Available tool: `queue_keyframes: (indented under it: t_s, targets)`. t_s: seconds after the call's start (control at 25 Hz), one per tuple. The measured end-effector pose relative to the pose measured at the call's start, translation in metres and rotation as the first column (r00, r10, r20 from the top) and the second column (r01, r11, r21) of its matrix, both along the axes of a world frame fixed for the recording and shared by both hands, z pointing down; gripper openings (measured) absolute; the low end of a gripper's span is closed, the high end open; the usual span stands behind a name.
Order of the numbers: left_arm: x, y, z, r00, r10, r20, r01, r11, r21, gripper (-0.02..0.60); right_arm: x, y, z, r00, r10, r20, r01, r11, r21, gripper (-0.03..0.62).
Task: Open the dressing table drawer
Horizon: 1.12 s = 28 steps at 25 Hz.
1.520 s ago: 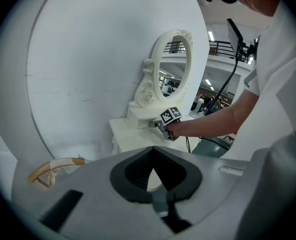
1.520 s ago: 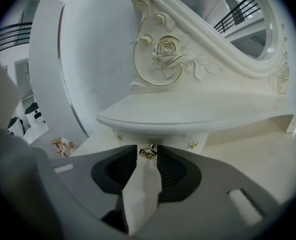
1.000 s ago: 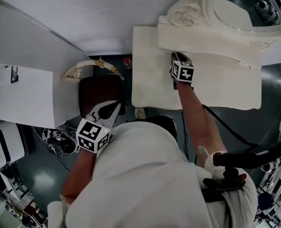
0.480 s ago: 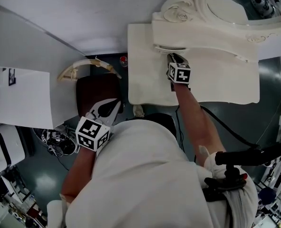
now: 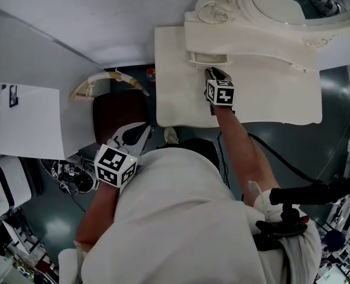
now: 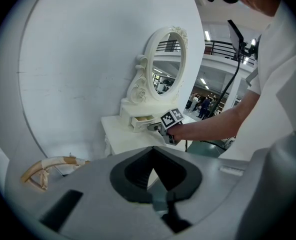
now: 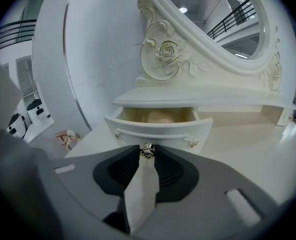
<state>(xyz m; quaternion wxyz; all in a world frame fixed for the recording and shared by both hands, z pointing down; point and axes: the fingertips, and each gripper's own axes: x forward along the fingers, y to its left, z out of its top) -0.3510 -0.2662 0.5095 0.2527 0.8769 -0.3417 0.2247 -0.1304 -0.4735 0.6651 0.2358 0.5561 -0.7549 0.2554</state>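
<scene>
With the right gripper (image 7: 147,155) pinching only the small knob (image 7: 147,150) of the part-open drawer (image 7: 160,130) and the left gripper (image 6: 152,151) closed on nothing, a skewed pull could slip off it

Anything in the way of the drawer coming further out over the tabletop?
Nothing visible. The small white drawer stands partly out, with the right gripper shut on its little metal knob. The cream tabletop in front of the drawer shows bare along the pull path.
</scene>
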Motion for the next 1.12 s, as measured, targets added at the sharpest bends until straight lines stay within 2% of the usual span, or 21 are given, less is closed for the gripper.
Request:
queue_keyframes:
  t_s: [0.52, 0.64, 0.76, 1.12]
  targets:
    - [0.008, 0.015, -0.002, 1.000, -0.001, 0.011, 0.001, 1.000, -0.001, 0.003, 0.001, 0.014, 0.001, 1.000, -0.029, 0.004, 0.029, 1.000, -0.003, 0.100]
    - [0.010, 0.018, -0.001, 1.000, 0.000, 0.012, 0.000, 1.000, 0.000, 0.003, 0.001, 0.018, 0.003, 0.999, -0.034, 0.022, 0.035, 0.999, -0.009, 0.153]
    - [0.014, 0.022, 0.000, 1.000, 0.002, 0.011, -0.002, 1.000, 0.000, 0.003, 0.004, 0.026, 0.002, 0.999, -0.035, 0.030, 0.036, 0.999, -0.007, 0.153]
    - [0.059, 0.030, -0.005, 0.999, 0.039, -0.009, -0.039, 0.999, 0.016, 0.003, 0.022, 0.072, -0.003, 0.994, -0.105, 0.035, 0.106, 0.994, -0.030, 0.127]
